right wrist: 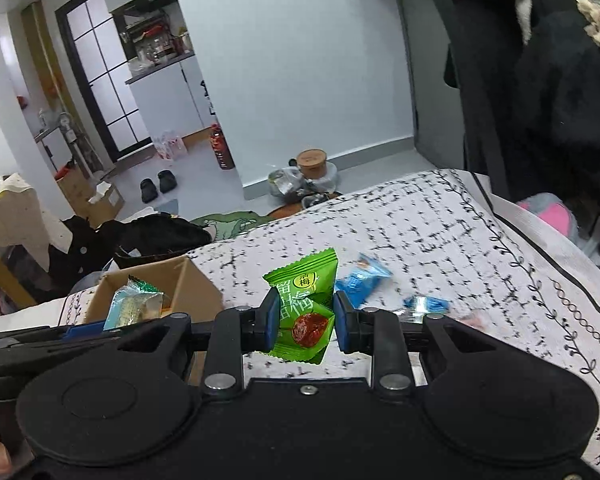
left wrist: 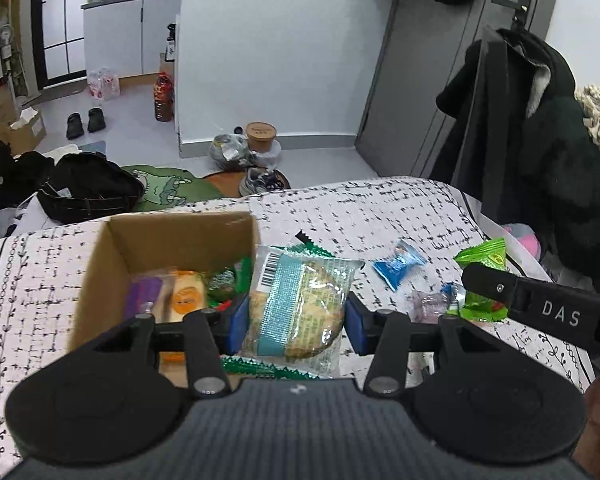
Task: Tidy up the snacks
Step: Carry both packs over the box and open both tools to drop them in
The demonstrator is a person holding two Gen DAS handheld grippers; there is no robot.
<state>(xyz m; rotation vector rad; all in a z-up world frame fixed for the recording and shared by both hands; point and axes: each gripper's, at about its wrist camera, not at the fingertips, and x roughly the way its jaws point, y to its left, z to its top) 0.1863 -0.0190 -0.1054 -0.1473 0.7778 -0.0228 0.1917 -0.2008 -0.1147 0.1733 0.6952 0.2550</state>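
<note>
My left gripper (left wrist: 296,320) is shut on a clear-wrapped pastry packet (left wrist: 300,304) with a teal band, held above the table just right of the open cardboard box (left wrist: 112,264). The box holds several snacks, among them an orange-labelled cake (left wrist: 186,294). My right gripper (right wrist: 306,320) is shut on a green plum candy packet (right wrist: 306,300), lifted off the cloth. From the left wrist view that gripper (left wrist: 512,292) reaches in from the right with the green packet (left wrist: 482,280). A blue candy (left wrist: 398,266) and other small wrapped candies (left wrist: 428,304) lie on the patterned tablecloth (left wrist: 380,208).
The cardboard box (right wrist: 172,280) sits left of the right gripper. Blue candies (right wrist: 360,280) lie on the cloth behind it. A dark coat (left wrist: 540,152) hangs on a chair at the table's right. Bags and clothes (left wrist: 88,188) pile up beyond the far left edge.
</note>
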